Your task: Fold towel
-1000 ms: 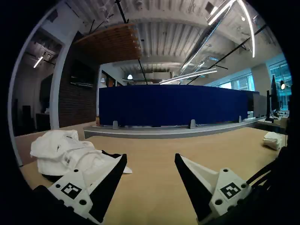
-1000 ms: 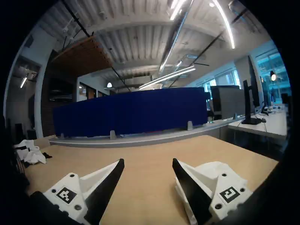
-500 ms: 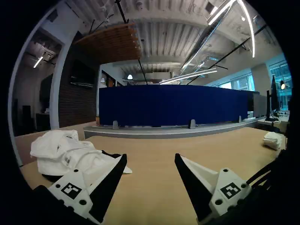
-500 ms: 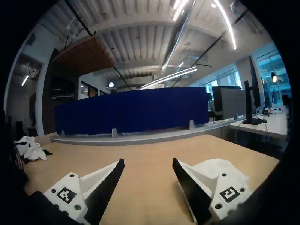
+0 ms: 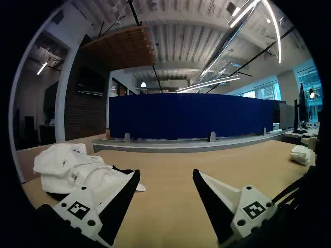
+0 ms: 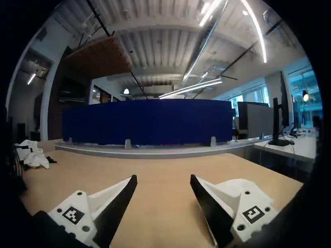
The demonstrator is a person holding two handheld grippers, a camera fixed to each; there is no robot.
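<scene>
A crumpled white towel [image 5: 68, 167] lies on the wooden table [image 5: 173, 202] in the left gripper view, just behind and left of the left finger. My left gripper [image 5: 165, 172] hovers low over the table, open, nothing between its fingers. A second white cloth [image 5: 301, 154] lies far right. In the right gripper view my right gripper [image 6: 163, 177] is open over bare wood [image 6: 161, 206]. A white cloth [image 6: 244, 184] seems to bulge just behind its right finger; I cannot tell if they touch. The crumpled towel [image 6: 32, 156] lies far left.
A long blue partition [image 5: 190, 115] on a grey rail [image 5: 178, 144] closes off the table's far side. A neighbouring desk with a monitor [image 6: 276, 124] stands to the right, past the table's right edge [image 6: 281, 175].
The right gripper's view has swung and levelled a little, so the partition sits squarer and the far towel shifted slightly. The left gripper has stayed still. Both stay open.
</scene>
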